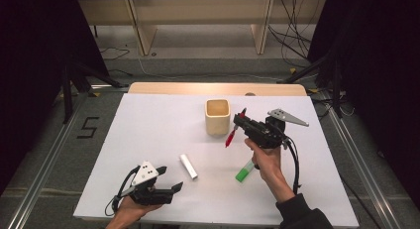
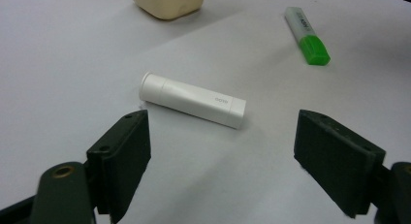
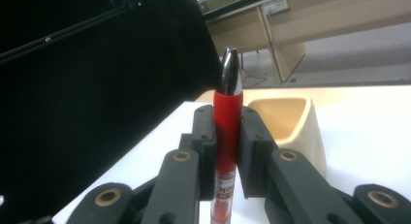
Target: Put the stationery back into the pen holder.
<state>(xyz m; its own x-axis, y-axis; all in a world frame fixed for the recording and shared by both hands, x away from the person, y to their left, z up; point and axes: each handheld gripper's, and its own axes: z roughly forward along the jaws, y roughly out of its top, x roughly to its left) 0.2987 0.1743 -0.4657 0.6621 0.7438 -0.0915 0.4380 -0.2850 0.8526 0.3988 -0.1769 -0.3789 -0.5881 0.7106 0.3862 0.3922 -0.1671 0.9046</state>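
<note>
In the right gripper view my right gripper (image 3: 227, 124) is shut on a red pen (image 3: 228, 100), whose dark tip points up between the pads. From above, that gripper (image 1: 239, 121) hangs just right of a cream cup (image 1: 217, 117), and the red pen (image 1: 231, 137) slants down below the jaws. The cup (image 3: 291, 112) stands open-topped just beyond the jaws. My left gripper (image 1: 170, 178) rests low at the front left, open. Its jaws (image 2: 220, 141) stand wide, with a white tube (image 2: 194, 99) lying on the table just ahead of them.
A green highlighter (image 1: 243, 172) lies on the white table (image 1: 148, 140) under my right hand, and the left gripper view has this highlighter (image 2: 308, 37) beyond the tube. The white tube (image 1: 188, 166) lies near the table's middle front. The cup (image 2: 167, 3) sits at the far edge of that view.
</note>
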